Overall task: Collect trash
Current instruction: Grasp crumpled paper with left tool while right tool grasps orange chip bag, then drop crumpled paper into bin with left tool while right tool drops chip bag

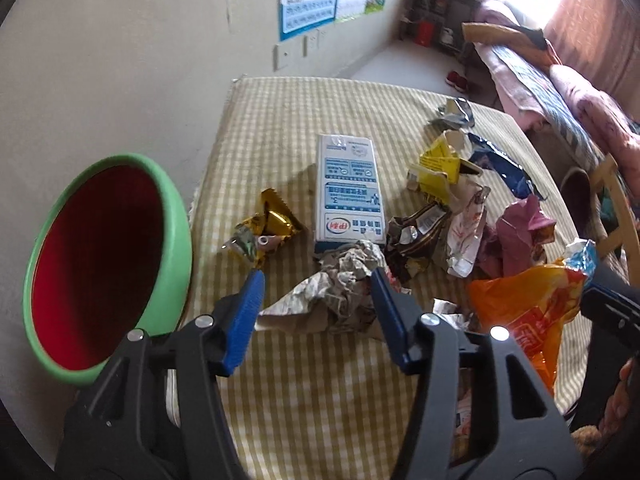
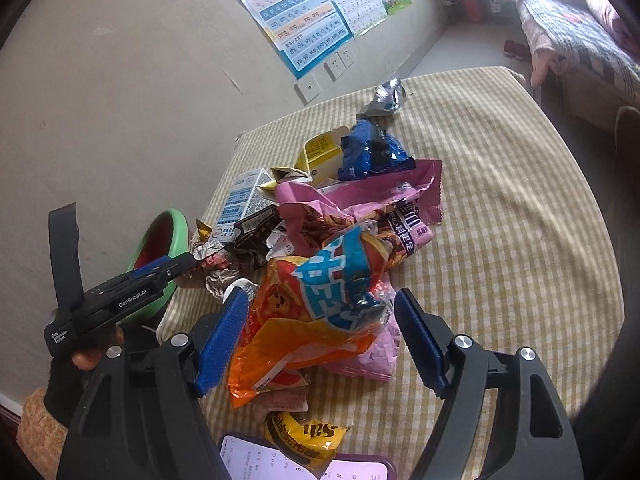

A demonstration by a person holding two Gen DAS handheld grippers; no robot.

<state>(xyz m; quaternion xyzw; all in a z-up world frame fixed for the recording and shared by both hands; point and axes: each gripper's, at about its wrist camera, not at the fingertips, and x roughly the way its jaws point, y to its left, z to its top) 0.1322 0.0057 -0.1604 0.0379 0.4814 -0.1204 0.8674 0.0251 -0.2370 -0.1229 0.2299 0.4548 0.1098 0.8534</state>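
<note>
A green bin with a red inside is leaning at the left edge of the checked surface, its mouth tipped toward the litter. Just right of it a gold foil wrapper is lying near a white and blue milk carton that is resting flat.

The left tongs are standing partly open astride a crumpled grey paper wad; the right blue pad is touching the paper's edge, while the left pad is sitting clear of it, so nothing is clamped.

Further right the heap is spreading out: a torn yellow box, a blue wrapper and a pink wrapper.

The right tongs are gaping fairly wide around an orange and blue snack bag. The bag is sitting between the pads, close against the left one and apart from the right, and I cannot tell whether it is pinched. A phone with a purple case is lying at the near edge.
</note>
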